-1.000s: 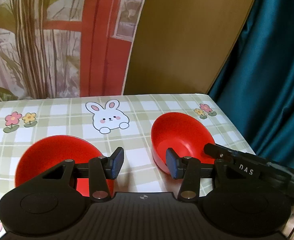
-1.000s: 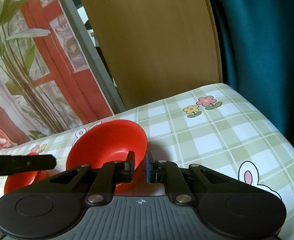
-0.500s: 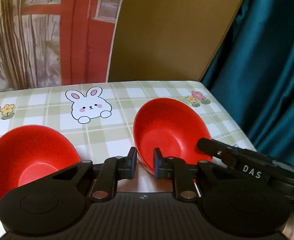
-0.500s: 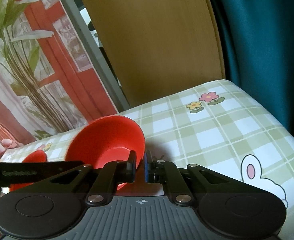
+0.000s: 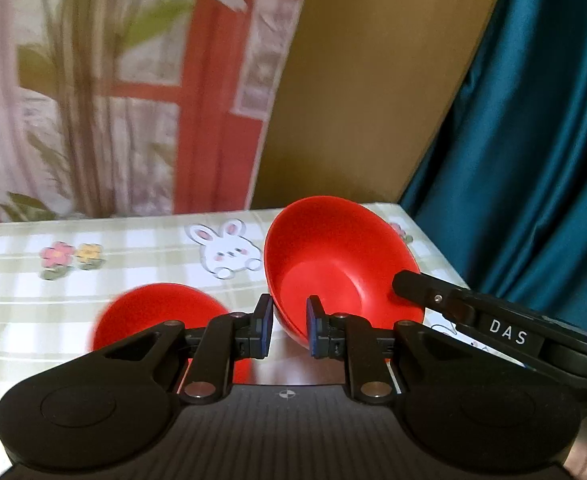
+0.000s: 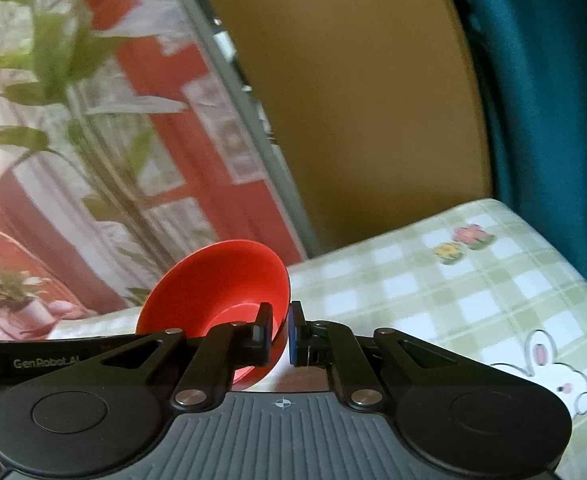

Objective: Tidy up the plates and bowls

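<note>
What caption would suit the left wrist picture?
Both tongs grip one red bowl by its rim, tilted above a checked tablecloth; a second bowl sits below.

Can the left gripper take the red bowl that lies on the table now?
Probably not: the left gripper is shut on the raised bowl; the table bowl itself lies uncovered.

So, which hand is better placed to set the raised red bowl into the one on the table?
Left, probably: both clamp the raised bowl, but the left gripper holds the rim right beside the resting bowl; the right gripper holds the far side.
</note>
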The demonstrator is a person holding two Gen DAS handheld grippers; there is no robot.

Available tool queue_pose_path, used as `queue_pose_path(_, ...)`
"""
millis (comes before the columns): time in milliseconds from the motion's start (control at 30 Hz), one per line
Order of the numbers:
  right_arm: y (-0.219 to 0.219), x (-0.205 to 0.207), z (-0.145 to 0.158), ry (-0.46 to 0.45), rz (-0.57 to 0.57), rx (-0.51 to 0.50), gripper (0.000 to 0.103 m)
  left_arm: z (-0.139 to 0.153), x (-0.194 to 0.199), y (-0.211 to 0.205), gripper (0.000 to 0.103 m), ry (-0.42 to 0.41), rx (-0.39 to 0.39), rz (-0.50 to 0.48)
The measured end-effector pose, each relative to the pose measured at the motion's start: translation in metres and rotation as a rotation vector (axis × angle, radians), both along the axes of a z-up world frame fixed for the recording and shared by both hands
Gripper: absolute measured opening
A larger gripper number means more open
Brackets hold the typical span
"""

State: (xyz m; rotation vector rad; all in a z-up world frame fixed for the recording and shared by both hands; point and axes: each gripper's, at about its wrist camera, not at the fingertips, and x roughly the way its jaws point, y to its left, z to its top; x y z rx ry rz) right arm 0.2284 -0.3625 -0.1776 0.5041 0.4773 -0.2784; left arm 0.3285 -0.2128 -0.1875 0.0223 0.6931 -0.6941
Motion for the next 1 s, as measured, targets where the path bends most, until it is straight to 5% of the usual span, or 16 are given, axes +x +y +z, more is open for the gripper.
queue_pose_path(567, 0.134, 0.049, 0.032, -0.035, 0.233, 0.060, 0.009, 0.047, -0.027, 0.152, 0.019, -0.041, -0.040, 0.188)
queue_pose_path(1000, 0.123, 0.055, 0.024, 0.009, 0.211, 0.045, 0.009, 0.029, -0.011, 0.145, 0.019, -0.009, -0.047, 0.179)
